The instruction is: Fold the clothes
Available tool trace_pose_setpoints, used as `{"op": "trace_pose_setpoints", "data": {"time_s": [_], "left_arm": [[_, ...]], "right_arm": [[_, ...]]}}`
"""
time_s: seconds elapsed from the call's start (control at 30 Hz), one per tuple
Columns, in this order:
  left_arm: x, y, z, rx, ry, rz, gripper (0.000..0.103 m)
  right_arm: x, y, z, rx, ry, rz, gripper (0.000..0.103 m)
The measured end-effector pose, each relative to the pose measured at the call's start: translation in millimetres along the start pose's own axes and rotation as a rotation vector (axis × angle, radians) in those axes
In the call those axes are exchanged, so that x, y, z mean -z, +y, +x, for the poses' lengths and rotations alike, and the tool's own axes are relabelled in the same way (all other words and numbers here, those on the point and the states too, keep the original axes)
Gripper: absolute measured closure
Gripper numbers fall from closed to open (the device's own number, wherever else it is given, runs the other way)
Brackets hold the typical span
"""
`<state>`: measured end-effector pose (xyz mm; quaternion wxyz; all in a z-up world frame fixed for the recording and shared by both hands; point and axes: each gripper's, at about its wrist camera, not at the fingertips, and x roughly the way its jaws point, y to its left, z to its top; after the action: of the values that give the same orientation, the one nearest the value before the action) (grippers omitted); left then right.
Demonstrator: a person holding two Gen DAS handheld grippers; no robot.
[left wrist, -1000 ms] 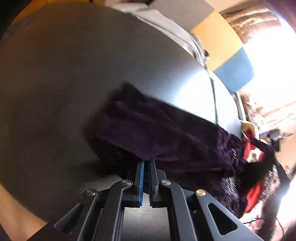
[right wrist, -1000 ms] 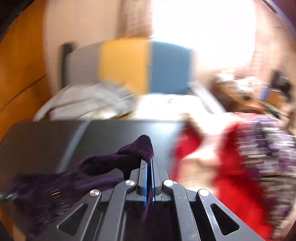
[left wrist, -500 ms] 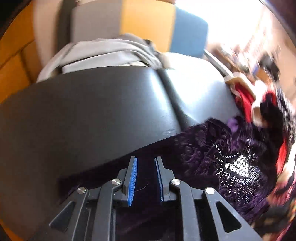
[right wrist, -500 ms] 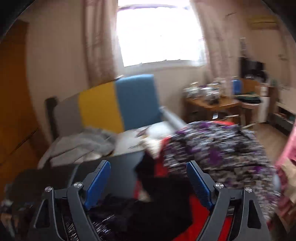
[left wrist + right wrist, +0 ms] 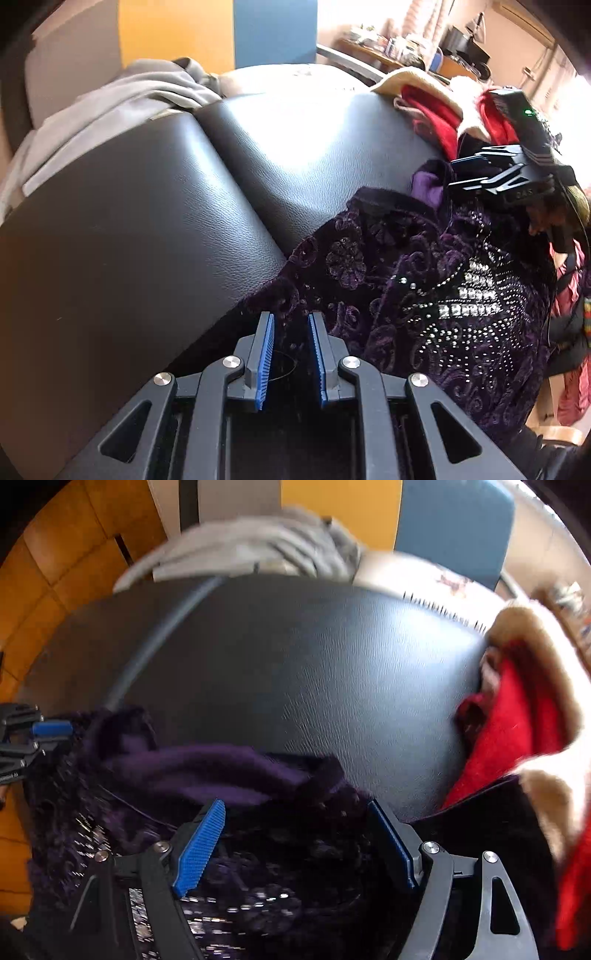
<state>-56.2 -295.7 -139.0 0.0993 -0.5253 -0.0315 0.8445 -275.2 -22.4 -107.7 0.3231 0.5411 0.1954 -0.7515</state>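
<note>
Purple velvet is the star here: a dark top (image 5: 424, 295) with swirly flower patterns and rows of silver studs lies on the near right part of a black leather worktop (image 5: 147, 221). Its lighter purple lining is bunched up at the far edge, near the collar.

The left tongs (image 5: 290, 354) point steeply down over the near left edge of the top. The blue pads have a small gap and the jaws are opening, with dark fabric under them but nothing pinched that I can see.

The right tongs (image 5: 295, 845) hover over the collar end of the same top, jaws wide apart and closing a bit, and the pads aren't pressing on the cloth between them. In the left wrist view they show up at the far right, just past the bunched lining.

Right of the top there's a pile with a red garment (image 5: 513, 716) and a cream fluffy one (image 5: 546, 635). At the far side lies a grey folded garment (image 5: 122, 99), and behind it a chair (image 5: 450, 524) with yellow and blue panels. The right wrist view is blurry.
</note>
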Motion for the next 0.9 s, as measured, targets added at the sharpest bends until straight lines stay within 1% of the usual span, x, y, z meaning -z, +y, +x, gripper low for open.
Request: {"op": "trace_pose_setpoints", "data": {"time_s": [0.03, 0.07, 0.1, 0.13, 0.17, 0.2, 0.27, 0.33, 0.4, 0.43, 0.5, 0.6, 0.67, 0.7, 0.77, 0.9], "left_arm": [[-1, -1, 2, 0.011, -0.003, 0.009, 0.080], [-2, -2, 4, 0.022, -0.001, 0.016, 0.075], [-2, -4, 5, 0.011, -0.005, 0.026, 0.075], [1, -8, 5, -0.020, -0.012, 0.039, 0.075], [3, -12, 5, -0.052, -0.019, 0.052, 0.083], [6, -15, 4, -0.087, -0.035, 0.054, 0.096], [18, -19, 0, -0.165, -0.081, 0.040, 0.098], [28, -13, -5, -0.215, -0.123, -0.026, 0.099], [38, 7, -12, -0.245, -0.154, -0.132, 0.099], [42, 19, -14, -0.249, -0.166, -0.183, 0.099], [44, 36, -17, -0.268, -0.173, -0.236, 0.099], [38, 57, -17, -0.336, -0.169, -0.255, 0.099], [30, 74, -16, -0.368, -0.167, -0.272, 0.099], [25, 84, -14, -0.383, -0.166, -0.284, 0.099], [17, 108, -12, -0.404, -0.165, -0.310, 0.099], [-6, 149, -6, -0.445, -0.156, -0.319, 0.099]], "right_arm": [[2, -3, 6, 0.002, 0.015, 0.001, 0.027], [4, -1, 4, 0.002, 0.004, 0.000, 0.029], [5, 1, 1, 0.001, -0.011, -0.001, 0.038], [6, 3, -1, 0.000, -0.025, -0.003, 0.046], [8, 5, -4, 0.000, -0.039, -0.004, 0.077], [8, 10, -6, 0.001, -0.039, -0.010, 0.096], [8, 21, -8, 0.023, -0.037, -0.033, 0.096], [4, 32, -11, 0.038, -0.058, -0.042, 0.096], [-4, 39, -17, 0.037, -0.096, -0.030, 0.096], [-8, 43, -19, 0.037, -0.115, -0.024, 0.097], [-23, 53, -20, 0.035, -0.153, -0.006, 0.097], [-53, 67, -13, 0.037, -0.192, 0.000, 0.097], [-73, 79, -8, 0.034, -0.211, 0.010, 0.097], [-85, 84, 3, 0.024, -0.220, 0.020, 0.097], [-105, 92, 5, 0.014, -0.236, 0.040, 0.097], [-145, 87, 43, 0.008, -0.229, 0.099, 0.097]]}}
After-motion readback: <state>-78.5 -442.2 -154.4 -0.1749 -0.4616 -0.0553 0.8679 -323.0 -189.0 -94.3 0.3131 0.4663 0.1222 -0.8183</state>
